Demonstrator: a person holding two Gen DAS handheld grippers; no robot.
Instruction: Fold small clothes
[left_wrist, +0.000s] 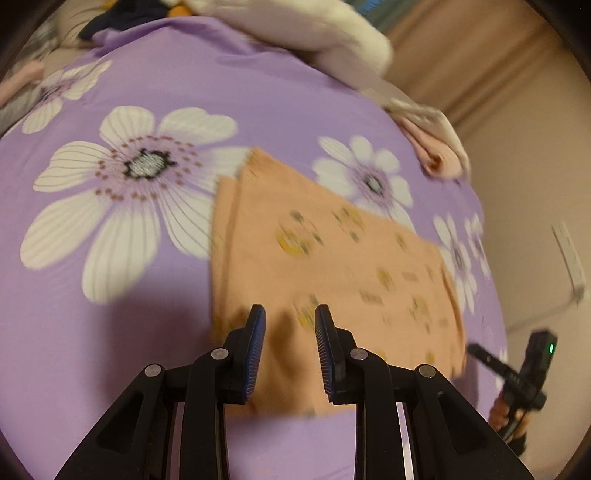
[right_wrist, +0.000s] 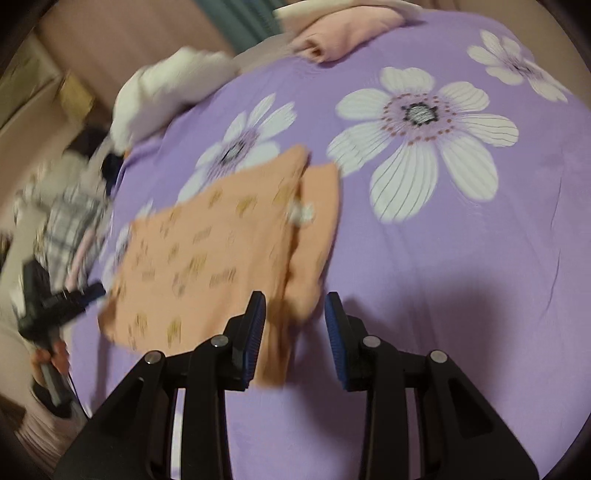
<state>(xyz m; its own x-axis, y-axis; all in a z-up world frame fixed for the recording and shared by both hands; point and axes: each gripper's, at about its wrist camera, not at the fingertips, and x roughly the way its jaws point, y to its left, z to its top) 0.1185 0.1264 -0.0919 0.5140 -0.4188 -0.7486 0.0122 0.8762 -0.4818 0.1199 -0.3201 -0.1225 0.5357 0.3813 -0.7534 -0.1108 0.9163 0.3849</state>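
Observation:
A small orange patterned garment (left_wrist: 332, 266) lies folded flat on the purple flowered bedsheet (left_wrist: 166, 92). It also shows in the right wrist view (right_wrist: 207, 251), with a plain orange flap at its right side. My left gripper (left_wrist: 290, 314) is open and empty, hovering over the garment's near edge. My right gripper (right_wrist: 295, 299) is open and empty above the garment's near right corner. The right gripper also shows in the left wrist view (left_wrist: 513, 373) at the far right. The left gripper shows in the right wrist view (right_wrist: 55, 306) at the far left.
A white and pink clothes pile (left_wrist: 332, 44) lies at the far edge of the bed, with a folded pink piece (left_wrist: 436, 155) beside it. A plaid garment (right_wrist: 70, 225) lies left of the bed. Dark clothes (left_wrist: 110, 18) lie at the back. The sheet (right_wrist: 461, 277) spreads to the right.

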